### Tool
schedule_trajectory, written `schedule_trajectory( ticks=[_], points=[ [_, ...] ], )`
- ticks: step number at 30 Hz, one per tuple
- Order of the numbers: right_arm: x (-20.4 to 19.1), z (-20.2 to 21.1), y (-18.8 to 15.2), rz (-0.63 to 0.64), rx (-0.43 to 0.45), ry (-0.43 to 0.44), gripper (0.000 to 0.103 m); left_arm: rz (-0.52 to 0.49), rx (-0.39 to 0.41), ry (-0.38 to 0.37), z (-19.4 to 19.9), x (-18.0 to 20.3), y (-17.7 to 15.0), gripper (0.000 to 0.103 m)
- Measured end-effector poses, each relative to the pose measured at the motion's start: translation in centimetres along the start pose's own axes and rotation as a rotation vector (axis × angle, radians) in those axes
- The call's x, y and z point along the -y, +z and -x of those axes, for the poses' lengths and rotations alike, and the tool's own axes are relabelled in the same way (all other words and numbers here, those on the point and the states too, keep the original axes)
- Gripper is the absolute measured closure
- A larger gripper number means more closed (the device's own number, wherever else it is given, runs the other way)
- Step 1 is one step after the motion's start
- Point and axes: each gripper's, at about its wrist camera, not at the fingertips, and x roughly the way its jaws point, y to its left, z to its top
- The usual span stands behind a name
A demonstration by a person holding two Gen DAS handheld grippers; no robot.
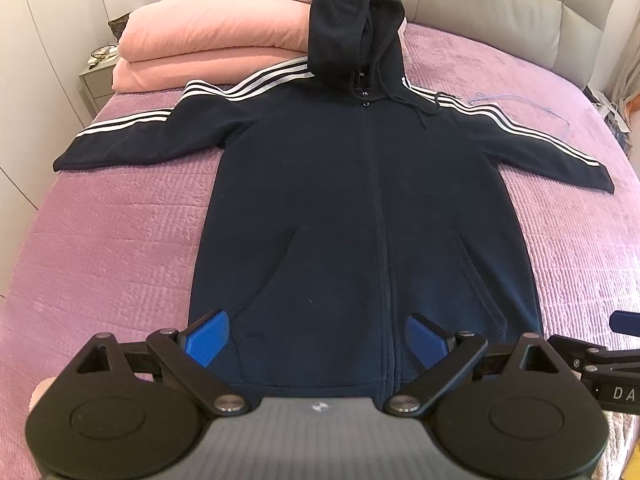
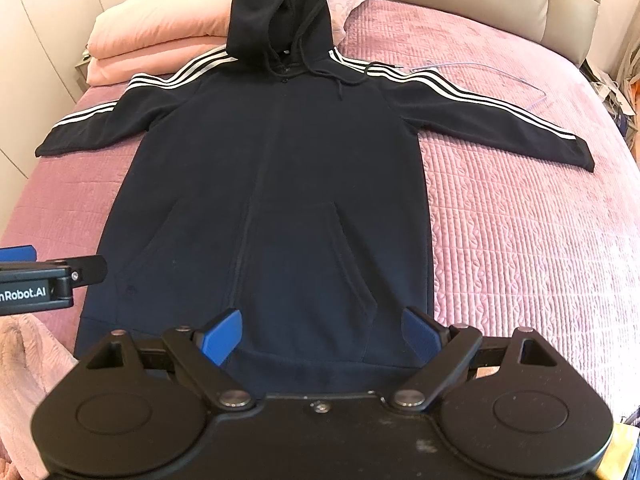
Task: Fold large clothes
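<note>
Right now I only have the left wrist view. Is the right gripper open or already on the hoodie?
Observer: Open. The right gripper has its blue fingers spread, with nothing clamped between them.
Operator: Where is it aimed?
Observer: At the hem band of the hoodie, just below the pocket on the right side of that view. I can't tell if it touches.
Operator: Anything by the near edge that I'm missing?
Observer: A fuzzy pink fabric lies at the bottom left of the right wrist view, next to the hoodie's hem corner.
</note>
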Motion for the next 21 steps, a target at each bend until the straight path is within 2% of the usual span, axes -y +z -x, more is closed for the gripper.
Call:
schedule_trajectory(
  ticks=[14, 21],
  points=[
    [-0.17, 0.06, -0.1, -0.008, 0.006, 0.0, 0.001, -0.002, 0.005, 0.006, -0.03, -0.22, 0.3, 0.006],
    [-0.25, -0.2, 0.04, -0.007, -0.002, -0.007, 0.001, -0.013, 0.014, 0.035, -0.41, -0.55, 0.85, 0.007]
  ],
)
